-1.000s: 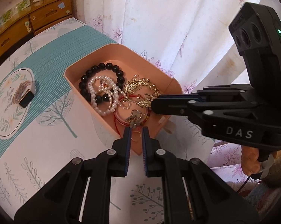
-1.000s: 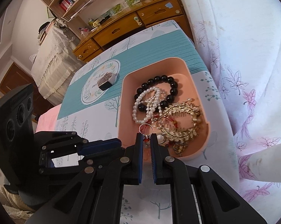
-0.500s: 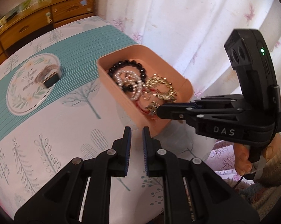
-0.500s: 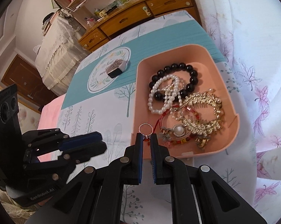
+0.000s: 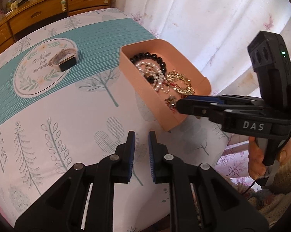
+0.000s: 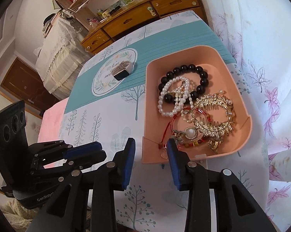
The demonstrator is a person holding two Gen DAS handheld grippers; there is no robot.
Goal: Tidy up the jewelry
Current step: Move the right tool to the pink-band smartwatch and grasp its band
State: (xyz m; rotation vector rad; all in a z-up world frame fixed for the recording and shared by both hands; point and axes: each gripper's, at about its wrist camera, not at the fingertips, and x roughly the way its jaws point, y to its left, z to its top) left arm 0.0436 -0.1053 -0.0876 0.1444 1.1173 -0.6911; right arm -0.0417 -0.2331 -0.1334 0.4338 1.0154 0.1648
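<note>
The peach plastic tray [image 6: 225, 71] gathers the jewelry in one heap: black bead bracelet [image 6: 184, 70], white pearl strand [image 6: 167, 94] and gold comb [image 6: 213, 114]. Left of the tray, a rectangular-faced watch [image 6: 122, 71] remains on the tree-print counter [image 6: 106, 127], likely next. The right hand-held gripper [image 6: 150, 154] is spread wide, empty, at the tray's near wall; the left hand-held gripper [image 5: 139, 145], narrowly parted, holds nothing. Labels read "DAS" and "GenRobo".

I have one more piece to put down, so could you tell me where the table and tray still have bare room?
Bare cloth lies between the watch and the pink tray, and nearer, ahead of the left tool. Inside the tray, only the far corner beyond the black bead bracelet is free; the near half is crowded with the gold comb and chains.
</note>
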